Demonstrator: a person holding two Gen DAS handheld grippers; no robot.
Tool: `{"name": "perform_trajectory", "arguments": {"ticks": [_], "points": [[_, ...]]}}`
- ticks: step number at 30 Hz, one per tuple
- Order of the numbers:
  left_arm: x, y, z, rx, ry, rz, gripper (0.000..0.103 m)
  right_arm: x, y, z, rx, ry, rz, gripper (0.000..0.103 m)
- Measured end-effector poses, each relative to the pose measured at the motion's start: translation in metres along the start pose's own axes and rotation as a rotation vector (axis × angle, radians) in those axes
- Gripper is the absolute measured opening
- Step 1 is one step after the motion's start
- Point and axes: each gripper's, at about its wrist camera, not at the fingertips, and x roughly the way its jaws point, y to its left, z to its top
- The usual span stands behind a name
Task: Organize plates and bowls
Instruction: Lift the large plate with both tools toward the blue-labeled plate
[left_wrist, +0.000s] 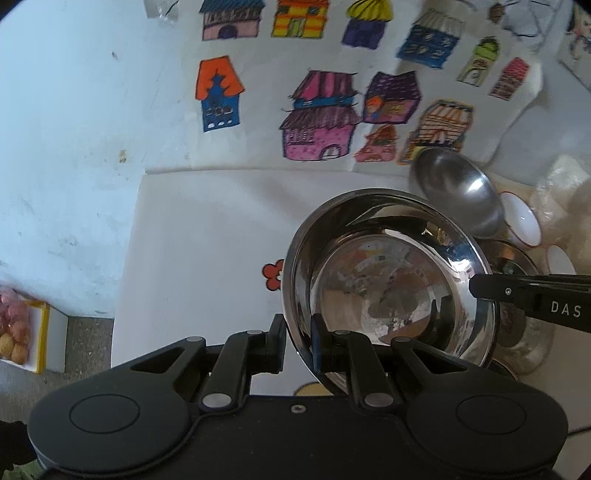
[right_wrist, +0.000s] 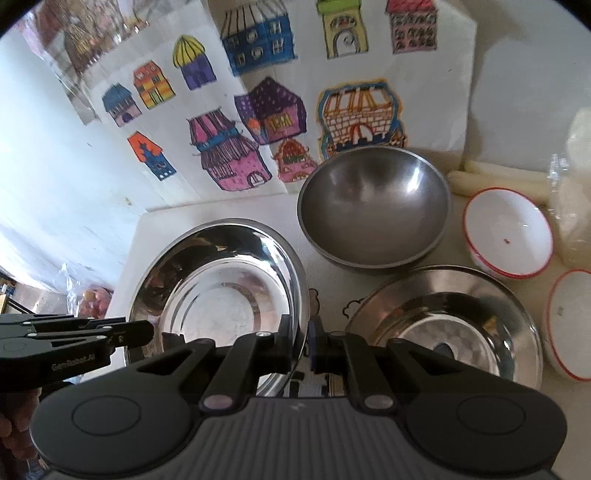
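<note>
Evidently both tools have hold of the same shiny steel plate (right_wrist: 221, 295), one on each side of its rim. The left tool (left_wrist: 299, 343) has its jaws pinched nearly together on the near edge of the plate, and the right tool (right_wrist: 301, 345) is clamped tight on the opposite rim. In the left wrist view the plate looks tilted and seems to be off the surface (left_wrist: 207, 236), though I cannot be sure it is fully clear.

Judging by the layout, the step in hand is carrying this plate towards its match: a second steel plate (right_wrist: 443, 325) lies just to the right, with a deep grey metal bowl (right_wrist: 373, 214) behind it and two white red-rimmed bowls (right_wrist: 509, 236) further right.

The next move probably calls for keeping both grips level, swinging the plate over the second one, and lowering it squarely so the two nest without scraping or knocking the grey bowl.
</note>
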Motion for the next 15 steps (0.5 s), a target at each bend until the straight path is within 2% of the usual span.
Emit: {"name": "perform_trajectory", "arguments": {"ticks": [7,15], "points": [[-0.016,-0.006,-0.013,0.053,0.001,-0.026,0.015,-0.032,-0.009,-0.021,0.015,-0.017,-0.002,0.009],[-0.028,-0.026,-0.044,0.110,0.035,-0.041,0.017,-0.064,-0.018,-0.054,0.035,0.003,-0.001,0.010]]}}
